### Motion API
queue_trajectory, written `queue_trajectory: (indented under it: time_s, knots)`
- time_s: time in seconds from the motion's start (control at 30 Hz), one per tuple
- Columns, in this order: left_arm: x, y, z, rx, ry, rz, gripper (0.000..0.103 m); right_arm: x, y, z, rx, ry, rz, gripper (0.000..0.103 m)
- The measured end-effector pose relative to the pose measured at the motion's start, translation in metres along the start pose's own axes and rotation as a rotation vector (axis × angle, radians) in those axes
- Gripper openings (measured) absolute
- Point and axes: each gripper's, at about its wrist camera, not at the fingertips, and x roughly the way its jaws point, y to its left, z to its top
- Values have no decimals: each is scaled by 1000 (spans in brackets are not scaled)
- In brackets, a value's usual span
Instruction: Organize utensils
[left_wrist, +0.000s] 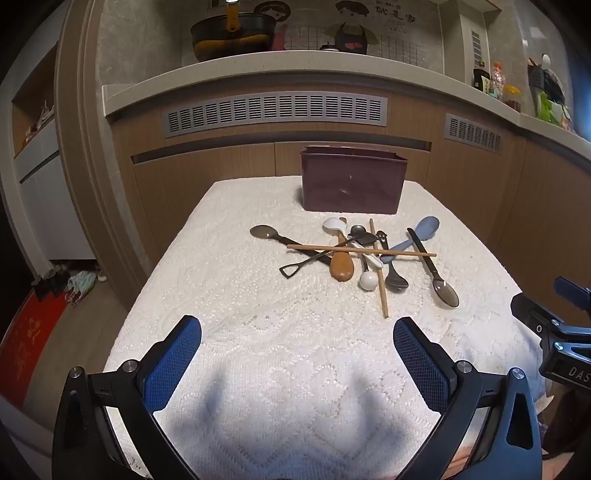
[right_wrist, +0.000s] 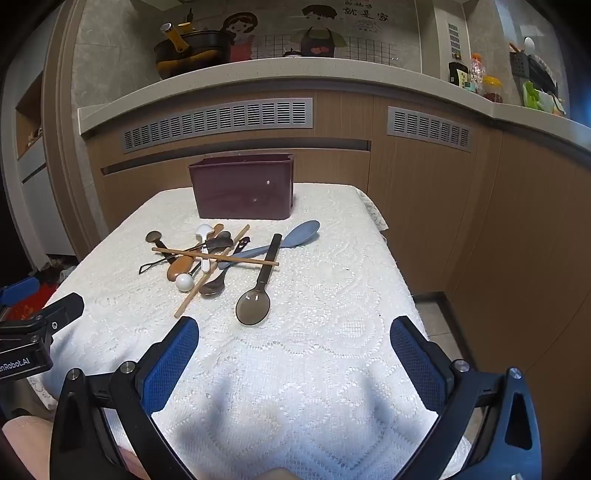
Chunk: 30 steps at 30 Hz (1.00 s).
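A pile of utensils (left_wrist: 354, 254) lies on the white lace tablecloth (left_wrist: 258, 332): a blue spoon (left_wrist: 424, 230), a wooden spoon (left_wrist: 341, 267), white spoons, dark spoons and two chopsticks (left_wrist: 362, 250). A dark maroon box (left_wrist: 352, 181) stands behind it. My left gripper (left_wrist: 297, 363) is open and empty, near the table's front. My right gripper (right_wrist: 293, 363) is open and empty, short of a dark spoon (right_wrist: 255, 306). The pile (right_wrist: 210, 258) and box (right_wrist: 243, 186) show in the right wrist view too.
Wooden kitchen cabinets (left_wrist: 221, 162) with vent grilles stand behind the table. The table's right edge (right_wrist: 399, 266) drops to a tiled floor. The right gripper's body (left_wrist: 554, 332) shows at the right edge of the left wrist view. Clutter lies on the floor at left (left_wrist: 74, 284).
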Motion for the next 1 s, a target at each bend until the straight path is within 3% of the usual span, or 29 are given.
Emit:
queue_trajectory:
  time_s: [1.0]
  knots:
    - [0,-1,-4,3,6,1,103,0,-1,0,3,-2,2,103]
